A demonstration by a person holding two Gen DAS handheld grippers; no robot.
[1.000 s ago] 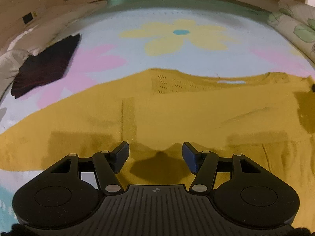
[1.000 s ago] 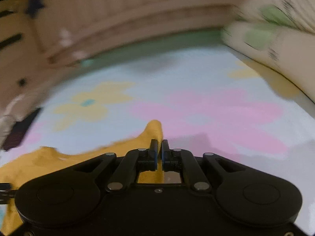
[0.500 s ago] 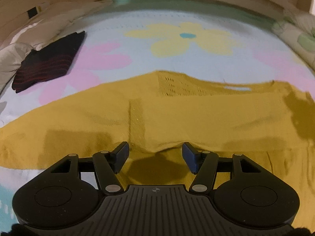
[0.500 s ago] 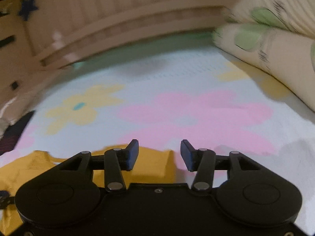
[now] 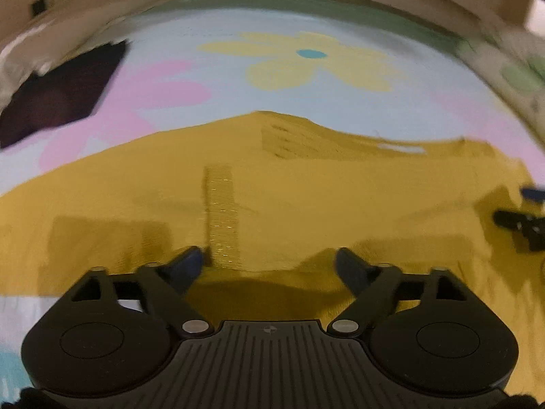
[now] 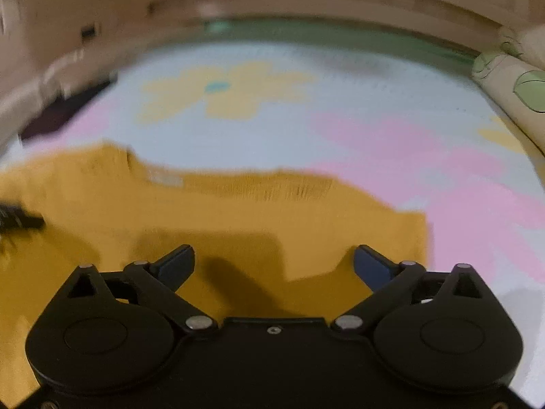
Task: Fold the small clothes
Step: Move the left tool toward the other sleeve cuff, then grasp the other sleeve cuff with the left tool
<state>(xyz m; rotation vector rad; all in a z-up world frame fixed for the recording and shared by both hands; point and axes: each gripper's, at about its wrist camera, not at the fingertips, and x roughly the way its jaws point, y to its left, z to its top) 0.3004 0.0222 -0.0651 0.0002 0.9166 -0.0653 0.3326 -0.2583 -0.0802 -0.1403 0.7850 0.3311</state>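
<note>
**Over the yellow top, both tongs spread wide**

Beneath your left tongs point(image 5: 269, 259) and right tongs point(image 6: 274, 262) lies the yellow knit top point(image 5: 306, 197), spread flat on the flowered bedsheet point(image 5: 340, 102). Both jaws have just been opening; they stand wide, gripping nothing, the fabric under them. Beyond your left tongs, far left, sits a dark folded garment point(image 5: 61, 95).

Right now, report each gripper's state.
Left gripper: open, jaws just widened, holding nothing, above the yellow garment.
Right gripper: open, jaws just spread wide, holding nothing.
</note>
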